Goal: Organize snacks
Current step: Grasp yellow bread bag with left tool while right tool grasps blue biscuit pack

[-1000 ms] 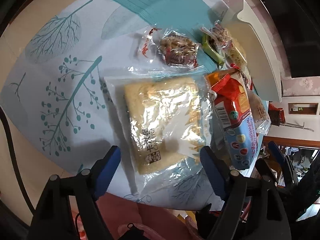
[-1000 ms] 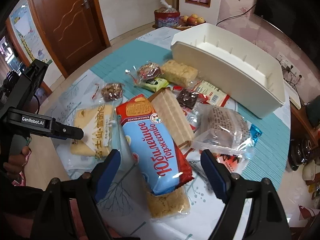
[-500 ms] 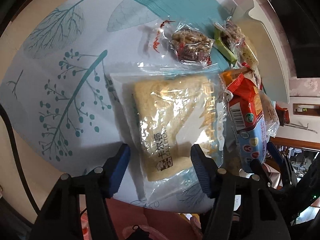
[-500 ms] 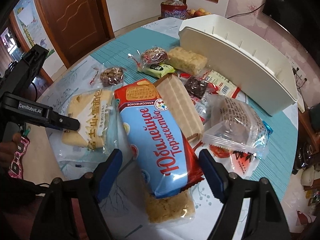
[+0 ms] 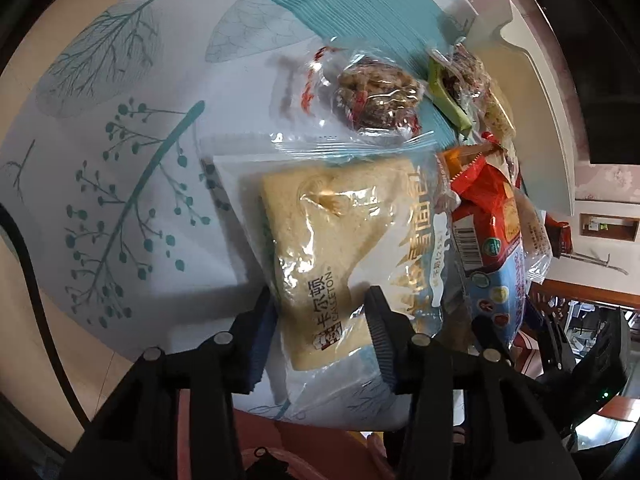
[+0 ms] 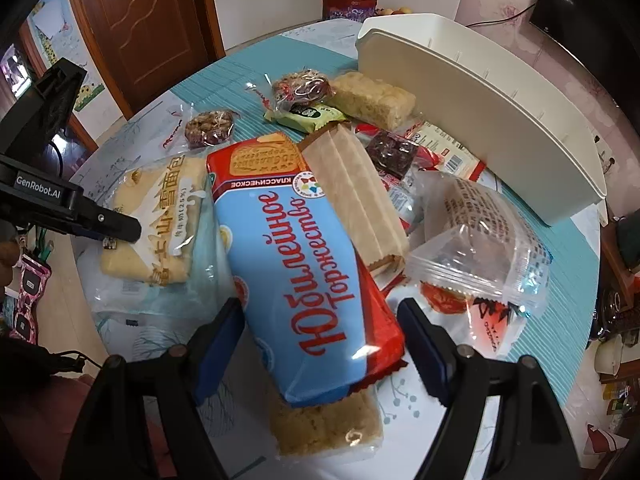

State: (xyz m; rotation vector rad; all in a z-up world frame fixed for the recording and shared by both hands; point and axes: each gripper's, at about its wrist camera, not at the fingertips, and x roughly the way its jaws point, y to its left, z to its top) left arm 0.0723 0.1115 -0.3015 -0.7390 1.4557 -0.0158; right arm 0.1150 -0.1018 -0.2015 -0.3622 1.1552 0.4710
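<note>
A clear-wrapped bread packet (image 5: 340,248) lies near the table's front edge; it also shows in the right wrist view (image 6: 156,216). My left gripper (image 5: 320,312) has closed on its near end, both pads pressing the wrapper. A blue and red biscuit pack (image 6: 304,264) lies over other snacks. My right gripper (image 6: 320,328) is open, its fingers straddling the near end of that pack without touching it. The white bin (image 6: 480,112) stands at the back right.
Several small snacks lie between the packs and the bin: a nut cake (image 6: 210,128), a green bar (image 6: 308,114), a rice crisp block (image 6: 372,98), a brown wafer pack (image 6: 356,196) and a clear pouch (image 6: 476,240). The table edge is close below both grippers.
My left gripper has moved forward and narrowed onto the bread packet. My right gripper has moved in closer over the biscuit pack, still open.
</note>
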